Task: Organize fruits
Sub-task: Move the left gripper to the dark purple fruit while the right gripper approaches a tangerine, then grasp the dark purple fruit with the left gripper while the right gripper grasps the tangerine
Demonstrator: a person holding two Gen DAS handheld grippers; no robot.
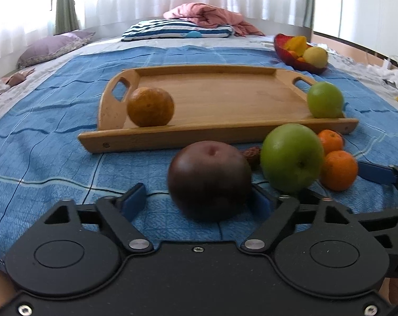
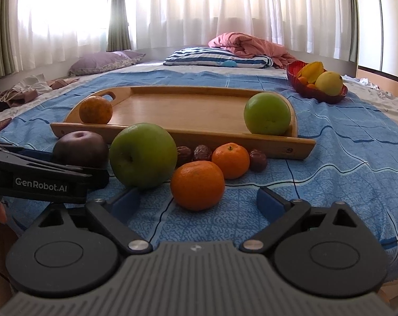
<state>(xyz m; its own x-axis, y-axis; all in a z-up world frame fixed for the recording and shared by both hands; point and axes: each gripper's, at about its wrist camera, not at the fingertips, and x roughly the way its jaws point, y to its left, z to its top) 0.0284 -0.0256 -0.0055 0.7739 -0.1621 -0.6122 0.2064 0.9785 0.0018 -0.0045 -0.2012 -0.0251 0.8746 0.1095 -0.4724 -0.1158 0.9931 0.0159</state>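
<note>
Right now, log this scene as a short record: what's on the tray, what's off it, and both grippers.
surface: blue bedspread
tray: holds one orange at its left end, one green apple at its right end
off the tray, in front: dark plum, large green apple, two tangerines, three small brown dates
red bowl: more fruit, far right
left gripper: open, around the plum
right gripper: open, nearest tangerine between its fingers

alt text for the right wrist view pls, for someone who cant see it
The open right gripper faces an orange mandarin on a blue bedspread, with a green apple and a dark plum to its left. Behind them a wooden tray holds an orange and another green apple.
</note>
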